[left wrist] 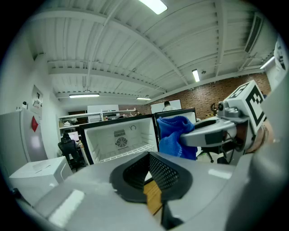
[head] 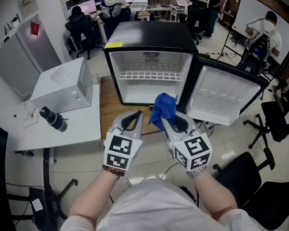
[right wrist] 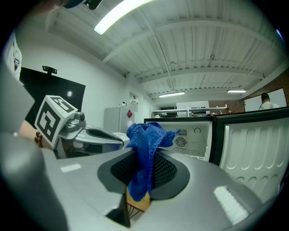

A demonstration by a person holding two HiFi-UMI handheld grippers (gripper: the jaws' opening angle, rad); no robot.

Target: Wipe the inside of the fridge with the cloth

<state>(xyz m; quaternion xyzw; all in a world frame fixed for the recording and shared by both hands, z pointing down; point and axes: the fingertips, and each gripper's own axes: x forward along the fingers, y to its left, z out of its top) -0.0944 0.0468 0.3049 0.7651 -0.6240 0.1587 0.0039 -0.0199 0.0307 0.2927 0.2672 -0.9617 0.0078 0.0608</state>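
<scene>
A small black fridge [head: 150, 74] stands in front of me on a wooden board, its door [head: 225, 97] swung open to the right. Its white inside holds one wire shelf [head: 150, 75]. My right gripper [head: 169, 121] is shut on a blue cloth [head: 163, 109], which bunches up above the jaws just short of the fridge opening. In the right gripper view the cloth [right wrist: 144, 149] hangs between the jaws, with the fridge [right wrist: 189, 137] beyond. My left gripper [head: 135, 119] is beside it, shut and empty. The left gripper view shows the fridge [left wrist: 119, 140] and the cloth [left wrist: 176, 135].
Left of the fridge, a white table [head: 83, 129] carries a white box [head: 64, 85] and a black bottle [head: 53, 119]. Office chairs [head: 274, 121] stand to the right of the open door. People sit at desks [head: 130, 5] behind the fridge.
</scene>
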